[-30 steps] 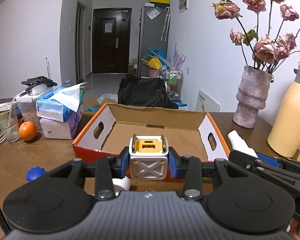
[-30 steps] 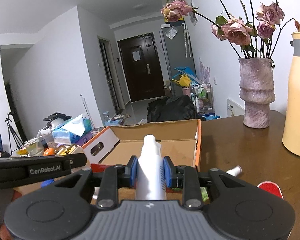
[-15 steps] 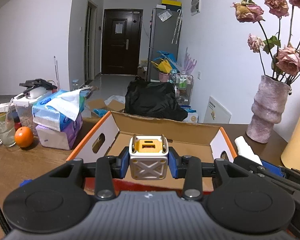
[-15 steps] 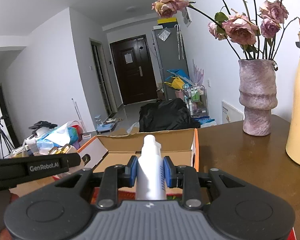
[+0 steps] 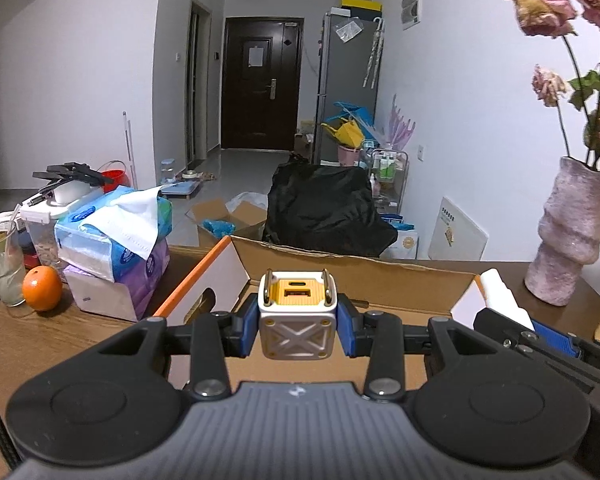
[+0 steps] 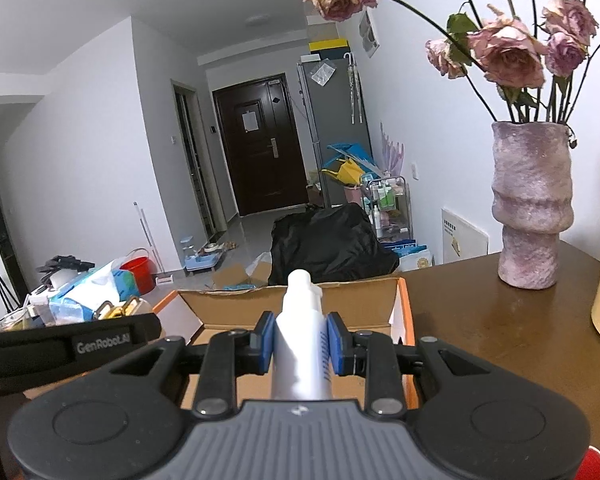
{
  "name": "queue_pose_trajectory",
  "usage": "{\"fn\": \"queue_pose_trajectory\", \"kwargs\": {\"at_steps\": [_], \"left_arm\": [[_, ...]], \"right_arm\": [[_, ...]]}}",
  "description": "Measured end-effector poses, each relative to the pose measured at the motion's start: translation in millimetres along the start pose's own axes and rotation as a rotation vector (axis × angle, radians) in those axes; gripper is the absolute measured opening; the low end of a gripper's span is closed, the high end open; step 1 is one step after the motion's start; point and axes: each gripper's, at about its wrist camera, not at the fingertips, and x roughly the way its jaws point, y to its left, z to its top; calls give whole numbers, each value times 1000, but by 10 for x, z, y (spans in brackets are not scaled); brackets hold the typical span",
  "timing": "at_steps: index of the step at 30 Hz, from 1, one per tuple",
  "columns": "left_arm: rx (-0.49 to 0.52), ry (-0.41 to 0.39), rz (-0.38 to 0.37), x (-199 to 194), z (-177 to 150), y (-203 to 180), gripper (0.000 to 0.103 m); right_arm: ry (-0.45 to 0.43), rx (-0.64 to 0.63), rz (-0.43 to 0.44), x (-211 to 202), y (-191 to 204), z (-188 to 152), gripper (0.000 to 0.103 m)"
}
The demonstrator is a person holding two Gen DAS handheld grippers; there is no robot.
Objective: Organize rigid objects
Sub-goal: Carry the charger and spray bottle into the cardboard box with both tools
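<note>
The left gripper (image 5: 297,330) clamps a cube charger (image 5: 297,320) over the open cardboard box (image 5: 364,276) on the table (image 5: 28,332); beside it, the right gripper (image 6: 300,340) clamps a white bottle (image 6: 300,344) over the same box.

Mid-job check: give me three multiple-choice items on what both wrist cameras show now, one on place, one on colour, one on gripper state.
1. Where is the orange?
A. In the cardboard box
B. On the table beside the tissue packs
C. In the vase

2. What colour is the bottle?
A. White
B. Green
C. Black

3. What is the left gripper doing?
A. Standing open
B. Shut on nothing
C. Shut on the charger cube

Key: 1 B, it sits left of the tissue packs; 2 A, its body is white; 3 C, both pads press the charger cube.
</note>
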Motion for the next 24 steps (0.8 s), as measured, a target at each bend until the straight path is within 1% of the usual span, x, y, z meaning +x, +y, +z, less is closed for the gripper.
{"fn": "queue_pose_trajectory", "kwargs": {"at_steps": [8, 14, 19, 24], "left_arm": [[-27, 23, 43, 330, 79, 40, 40], [-16, 55, 68, 578, 71, 40, 40], [-6, 88, 76, 739, 30, 40, 40], [9, 104, 69, 789, 3, 44, 40]], "right_arm": [[6, 5, -11, 284, 26, 47, 26], [23, 8, -18, 492, 36, 52, 26], [44, 11, -20, 614, 32, 4, 26], [70, -4, -29, 697, 43, -60, 26]]}}
